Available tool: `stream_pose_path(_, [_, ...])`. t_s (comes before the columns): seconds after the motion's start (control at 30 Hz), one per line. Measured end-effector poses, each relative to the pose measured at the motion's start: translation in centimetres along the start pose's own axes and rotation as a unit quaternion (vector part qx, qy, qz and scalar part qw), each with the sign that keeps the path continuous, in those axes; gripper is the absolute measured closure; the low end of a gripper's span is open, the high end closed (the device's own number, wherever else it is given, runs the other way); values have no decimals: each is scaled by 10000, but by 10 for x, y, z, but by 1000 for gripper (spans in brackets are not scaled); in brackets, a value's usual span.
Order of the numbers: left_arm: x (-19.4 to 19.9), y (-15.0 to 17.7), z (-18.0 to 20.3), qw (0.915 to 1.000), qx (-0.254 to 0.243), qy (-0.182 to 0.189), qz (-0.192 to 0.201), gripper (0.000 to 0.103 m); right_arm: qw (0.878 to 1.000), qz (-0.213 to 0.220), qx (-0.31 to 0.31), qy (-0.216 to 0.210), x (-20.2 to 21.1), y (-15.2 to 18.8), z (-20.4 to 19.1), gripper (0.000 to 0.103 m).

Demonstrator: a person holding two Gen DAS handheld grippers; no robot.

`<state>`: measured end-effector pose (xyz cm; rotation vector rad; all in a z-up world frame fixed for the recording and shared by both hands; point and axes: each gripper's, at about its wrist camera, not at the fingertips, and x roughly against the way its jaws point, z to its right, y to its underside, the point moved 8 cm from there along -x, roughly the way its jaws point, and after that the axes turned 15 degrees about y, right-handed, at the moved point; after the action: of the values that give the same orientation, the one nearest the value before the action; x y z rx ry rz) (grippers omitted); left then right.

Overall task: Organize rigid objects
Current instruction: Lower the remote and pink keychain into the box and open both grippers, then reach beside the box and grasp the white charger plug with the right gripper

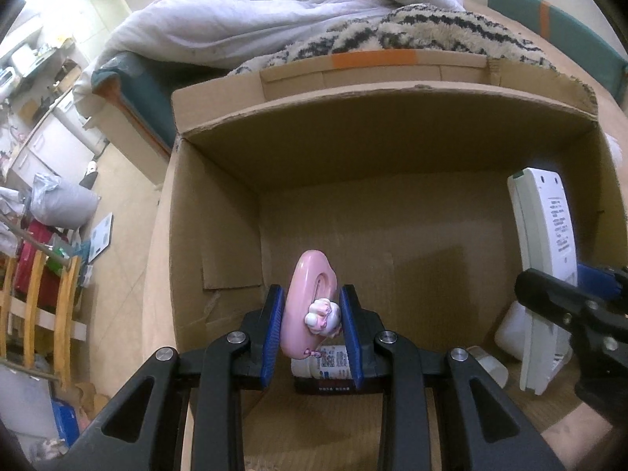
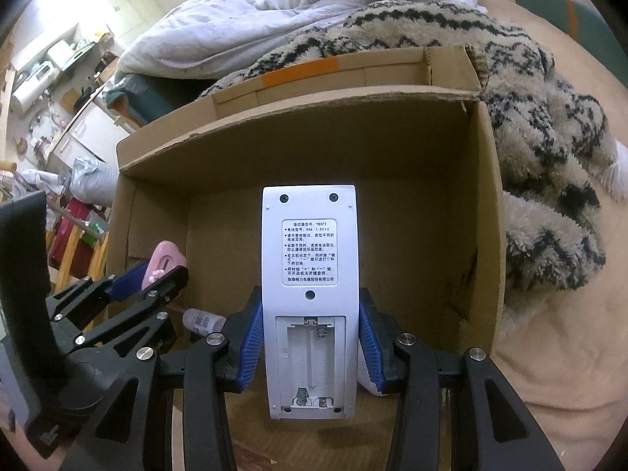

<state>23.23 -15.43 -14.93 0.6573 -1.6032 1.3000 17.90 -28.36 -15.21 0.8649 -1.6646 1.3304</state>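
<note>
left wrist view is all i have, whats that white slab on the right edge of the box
Observer: It's a remote control, back side up, with its battery cover off and the compartment empty.
Operator: is the right gripper actually holding it
Observer: Yes, the right gripper has its blue pads shut on the remote's two long edges.
Operator: anything past the box on that side
Observer: A shaggy patterned blanket lies against the outside of the cardboard box along its right wall.
</note>
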Motion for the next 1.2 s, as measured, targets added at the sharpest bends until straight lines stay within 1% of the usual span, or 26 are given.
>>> stream_pose_path(0.1, [-4, 1, -1, 10000, -8, -22, -50, 77, 9999, -93, -84, -27, -4, 0, 1, 57])
stream_pose_path(0.43, [-14, 3, -7, 9997, 90, -72, -236, 77, 9997, -146, -159, -60, -8, -2, 0, 57])
stream_pose_path(0.47, [-14, 3, -8, 9996, 102, -73, -240, 77, 9996, -153, -192, -100, -8, -3, 0, 56])
stream_pose_path(0.53, [-14, 4, -9, 9995, 98, -88, -274, 76, 9994, -123, -250, -227, -5, -4, 0, 53])
stream_pose_path(0.57, [-15, 4, -8, 9995, 92, -85, -304, 75, 9992, -91, -262, -304, -3, -5, -1, 48])
stream_pose_path(0.6, [-15, 5, -8, 9994, 92, -69, -341, 69, 9990, -69, -267, -354, -1, -7, -2, 40])
stream_pose_path(0.63, [-15, 6, -8, 9993, 105, -44, -357, 60, 9987, -29, -269, -434, 1, -8, -4, 39])
stream_pose_path(0.67, [-14, 7, -8, 9993, 121, -29, -355, 56, 9985, 18, -269, -485, 4, -9, -5, 34])
stream_pose_path(0.7, [-13, 7, -8, 9993, 131, -24, -348, 47, 9983, 77, -258, -519, 7, -11, -7, 30])
stream_pose_path(0.73, [-11, 8, -7, 9993, 143, -19, -336, 41, 9980, 142, -258, -554, 10, -12, -8, 27])
stream_pose_path(0.8, [-8, 8, -7, 9994, 153, 2, -321, 41, 9975, 253, -274, -598, 16, -15, -8, 17])
stream_pose_path(0.83, [-7, 9, -7, 9994, 153, 7, -322, 41, 9973, 297, -295, -603, 18, -16, -7, 13])
stream_pose_path(0.87, [-5, 9, -7, 9994, 154, -4, -317, 41, 9970, 333, -325, -624, 20, -17, -7, 8])
stream_pose_path(0.9, [-3, 9, -8, 9994, 166, -16, -299, 41, 9966, 352, -361, -657, 21, -18, -6, 6])
stream_pose_path(1.2, [19, 7, -16, 9993, 348, -43, -99, 40, 9956, 397, -462, -706, 31, -18, 0, 6])
